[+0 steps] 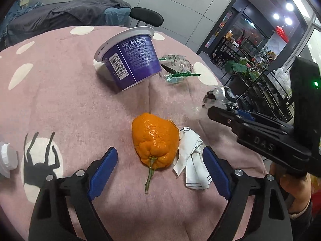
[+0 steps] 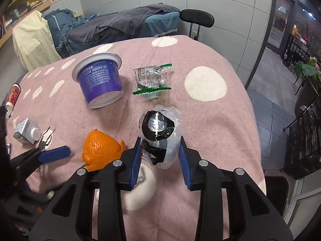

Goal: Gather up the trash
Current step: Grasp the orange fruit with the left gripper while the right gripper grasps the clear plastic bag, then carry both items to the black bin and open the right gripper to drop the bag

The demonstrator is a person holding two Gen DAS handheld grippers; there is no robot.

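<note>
My right gripper (image 2: 159, 152) is shut on a crumpled clear-and-black plastic wrapper (image 2: 160, 132), held above the pink tablecloth; it also shows in the left wrist view (image 1: 218, 98). My left gripper (image 1: 159, 166) is open around an orange peel with a stem (image 1: 155, 140) and a crumpled white paper (image 1: 192, 156), which lies by the right finger. The peel also shows in the right wrist view (image 2: 100, 150). A purple yogurt cup (image 1: 130, 60) lies tipped farther back, with a clear green-edged wrapper (image 1: 176, 68) to its right.
The table has a pink cloth with white dots (image 2: 204, 84). A small milk carton (image 2: 27, 133) and a red tube (image 2: 13, 95) lie at its left edge. A black chair (image 2: 196, 19) and a covered bed (image 2: 124, 28) stand behind.
</note>
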